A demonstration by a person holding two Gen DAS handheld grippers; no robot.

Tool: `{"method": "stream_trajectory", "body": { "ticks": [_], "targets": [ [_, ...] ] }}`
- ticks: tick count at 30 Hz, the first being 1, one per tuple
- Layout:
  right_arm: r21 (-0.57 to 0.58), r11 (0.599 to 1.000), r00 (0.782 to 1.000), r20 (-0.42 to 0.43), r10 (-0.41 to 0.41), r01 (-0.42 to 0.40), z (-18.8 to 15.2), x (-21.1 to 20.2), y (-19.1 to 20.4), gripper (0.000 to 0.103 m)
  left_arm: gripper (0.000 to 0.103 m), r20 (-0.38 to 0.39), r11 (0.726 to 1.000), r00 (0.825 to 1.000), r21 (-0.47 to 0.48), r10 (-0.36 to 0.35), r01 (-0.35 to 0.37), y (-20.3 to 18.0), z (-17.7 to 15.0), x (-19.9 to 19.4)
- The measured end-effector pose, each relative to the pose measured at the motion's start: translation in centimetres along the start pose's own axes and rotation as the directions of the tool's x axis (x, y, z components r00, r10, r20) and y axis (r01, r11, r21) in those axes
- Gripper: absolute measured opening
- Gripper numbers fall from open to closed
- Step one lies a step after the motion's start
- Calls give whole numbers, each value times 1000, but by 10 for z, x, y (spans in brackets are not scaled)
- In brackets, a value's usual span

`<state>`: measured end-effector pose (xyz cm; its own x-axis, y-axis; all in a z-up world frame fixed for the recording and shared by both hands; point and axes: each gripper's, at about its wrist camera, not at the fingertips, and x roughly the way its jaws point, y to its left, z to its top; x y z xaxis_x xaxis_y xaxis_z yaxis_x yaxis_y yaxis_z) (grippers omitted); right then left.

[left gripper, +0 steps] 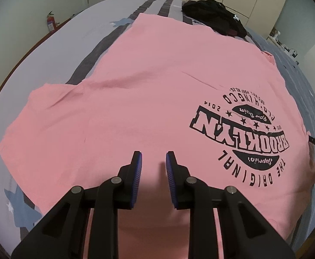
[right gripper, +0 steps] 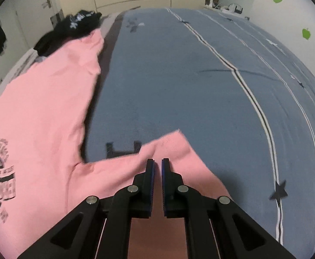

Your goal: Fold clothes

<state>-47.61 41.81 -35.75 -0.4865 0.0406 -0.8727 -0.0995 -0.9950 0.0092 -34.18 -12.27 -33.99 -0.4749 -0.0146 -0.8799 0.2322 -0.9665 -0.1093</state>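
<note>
A pink T-shirt (left gripper: 148, 90) with a black "Brooklyn" print lies spread flat on the bed, print side up. My left gripper (left gripper: 153, 157) is open and hovers over the shirt near its collar end, holding nothing. In the right wrist view the same shirt (right gripper: 40, 112) lies at the left, and its right sleeve (right gripper: 174, 151) reaches out over the blue cover. My right gripper (right gripper: 158, 164) is shut on that sleeve and lifts it slightly; the sleeve casts a shadow on the cover.
A black garment (left gripper: 215, 15) lies bunched at the far end of the bed; it also shows in the right wrist view (right gripper: 71, 30). The bed cover (right gripper: 200, 86) is blue with white stripes and stars. Cupboards and a wall stand behind.
</note>
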Motion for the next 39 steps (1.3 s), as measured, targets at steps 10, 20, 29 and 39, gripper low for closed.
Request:
{"method": "stream_trajectory", "body": {
  "ticks": [10,20,29,39],
  "targets": [
    [115,992,996,60,-63,55,19,-20,-48,9,20,-11,999,999,-38,-36,36,5,-12,-14],
    [-57,983,985,3,172,-172,-105,-102,58,10,20,-128,974,979,146,-156,174,-41,-76,-27],
    [-145,971,971,-169,166,-191,-223,-113,100,11,20,-236,985,967,121,-92,123,8,-134,-31],
    [-125,982,986,-104,127,-139,-178,-133,102,26,20,-79,992,991,56,-107,112,17,-76,-47]
  ]
}}
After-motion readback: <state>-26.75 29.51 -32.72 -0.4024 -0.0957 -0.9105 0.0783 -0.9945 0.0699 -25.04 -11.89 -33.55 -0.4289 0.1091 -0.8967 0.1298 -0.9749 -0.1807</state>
